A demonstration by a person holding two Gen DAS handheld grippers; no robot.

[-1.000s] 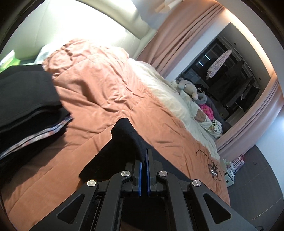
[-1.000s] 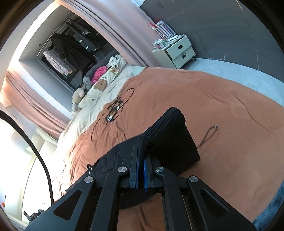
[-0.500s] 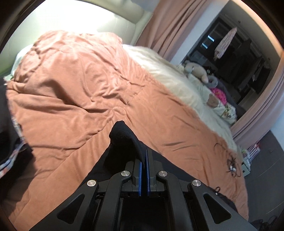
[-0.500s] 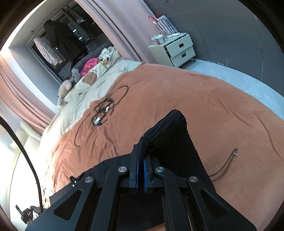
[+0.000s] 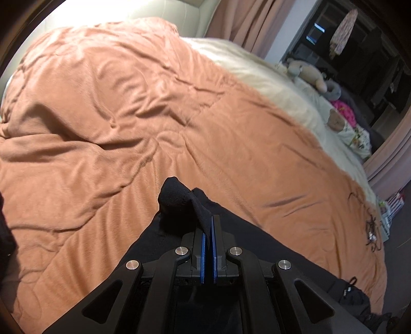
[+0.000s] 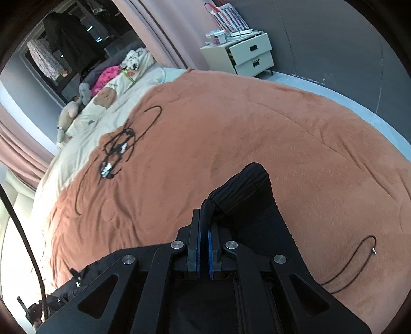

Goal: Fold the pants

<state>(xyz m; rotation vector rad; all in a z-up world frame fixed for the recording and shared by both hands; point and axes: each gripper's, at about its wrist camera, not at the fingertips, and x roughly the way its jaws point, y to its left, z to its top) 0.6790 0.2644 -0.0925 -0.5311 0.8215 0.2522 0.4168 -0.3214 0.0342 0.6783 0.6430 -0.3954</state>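
Both grippers, left gripper (image 5: pixel 208 226) and right gripper (image 6: pixel 203 226), angled downward, clamping pants (image 6: pixel 246 187).

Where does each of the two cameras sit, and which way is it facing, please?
Left wrist: sits on the left gripper, looking down along its jaws, shut on the black pants, across the orange blanket towards the curtains; no hand shows.
Right wrist: sits on the right gripper, jaws shut on the pants, facing the nightstand and grey wall; no hand shows.
Shared: pants, blanket, cable tangle, plush toys.
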